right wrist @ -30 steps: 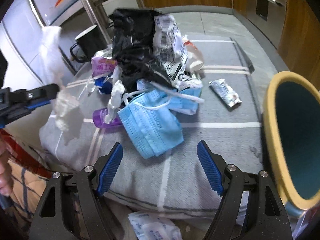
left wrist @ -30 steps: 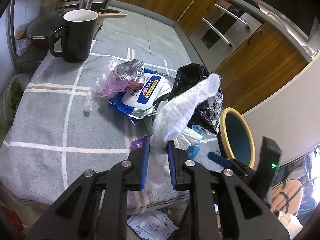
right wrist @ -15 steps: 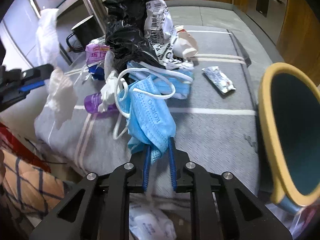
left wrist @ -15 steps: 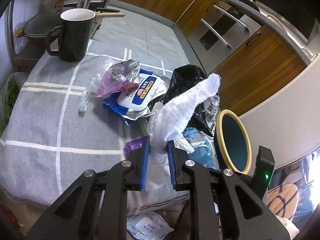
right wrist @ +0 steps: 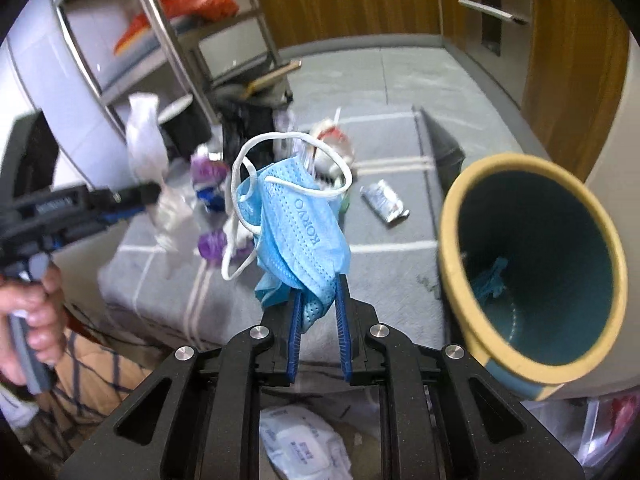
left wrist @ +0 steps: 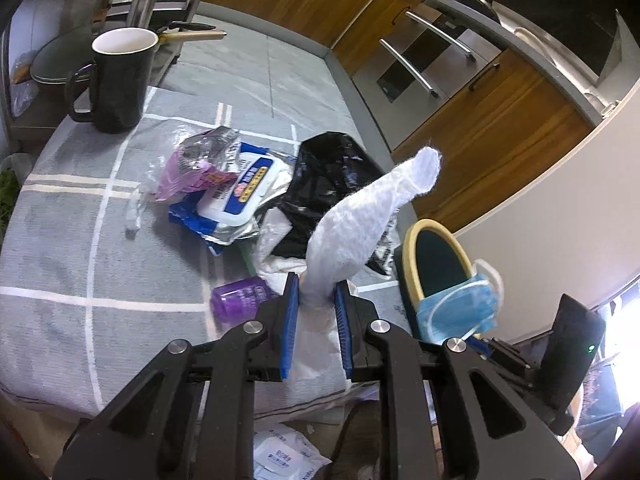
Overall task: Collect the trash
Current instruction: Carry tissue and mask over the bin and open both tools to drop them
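My left gripper (left wrist: 314, 288) is shut on a white tissue (left wrist: 360, 220) and holds it up above the front edge of the grey cloth-covered table (left wrist: 60, 240). My right gripper (right wrist: 318, 292) is shut on a blue face mask (right wrist: 298, 232) and holds it in the air just left of the teal bin with a yellow rim (right wrist: 536, 276). The mask (left wrist: 456, 312) and bin (left wrist: 432, 264) also show in the left wrist view. A trash pile lies on the table: a black bag (left wrist: 332, 172), a wet-wipe pack (left wrist: 244, 192), a pink wrapper (left wrist: 192, 168) and a purple bottle (left wrist: 240, 300).
A black mug (left wrist: 116, 80) stands at the table's far left. A silver wrapper (right wrist: 384, 202) lies near the bin. A wipe pack (right wrist: 304, 444) lies on the floor below the table's edge. Wooden cabinets (left wrist: 500, 120) stand behind. A metal rack (right wrist: 168, 40) stands at the left.
My right gripper closed on the blue mask, lifted it off the table and moved it toward the bin. My left gripper still holds the tissue, little moved.
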Demonstrator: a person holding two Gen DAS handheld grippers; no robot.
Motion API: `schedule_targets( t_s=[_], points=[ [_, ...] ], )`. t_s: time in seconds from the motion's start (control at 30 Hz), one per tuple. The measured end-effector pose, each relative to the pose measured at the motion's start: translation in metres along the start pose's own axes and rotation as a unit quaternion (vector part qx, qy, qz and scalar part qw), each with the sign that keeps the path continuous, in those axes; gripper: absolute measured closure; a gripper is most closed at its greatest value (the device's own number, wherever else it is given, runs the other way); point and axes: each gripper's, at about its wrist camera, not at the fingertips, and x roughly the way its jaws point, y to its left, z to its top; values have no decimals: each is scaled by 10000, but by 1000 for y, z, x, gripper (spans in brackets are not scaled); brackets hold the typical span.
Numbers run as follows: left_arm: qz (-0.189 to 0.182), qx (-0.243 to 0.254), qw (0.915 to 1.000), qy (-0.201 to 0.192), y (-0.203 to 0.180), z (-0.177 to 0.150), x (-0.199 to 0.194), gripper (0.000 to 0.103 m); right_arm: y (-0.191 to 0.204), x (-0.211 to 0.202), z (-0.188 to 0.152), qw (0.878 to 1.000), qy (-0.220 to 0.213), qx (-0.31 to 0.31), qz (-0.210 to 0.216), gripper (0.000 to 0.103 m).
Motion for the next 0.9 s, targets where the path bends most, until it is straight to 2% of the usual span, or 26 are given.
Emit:
schedule_targets(
  t_s=[0.23,0.53,0.9],
  points=[
    [-243,190,9995,119,-30,-1,11,86,-25,-28,6,9983,-418,308,-262,86],
    [-420,583,9969,321,-79,-3,34,86,-73,-50,-2,9918,-678,852,-665,86],
    [-688,1235,9881,597,-166,-5,87,86,-119,-77,-20,9814,-905,1392,-968,86]
  ],
)
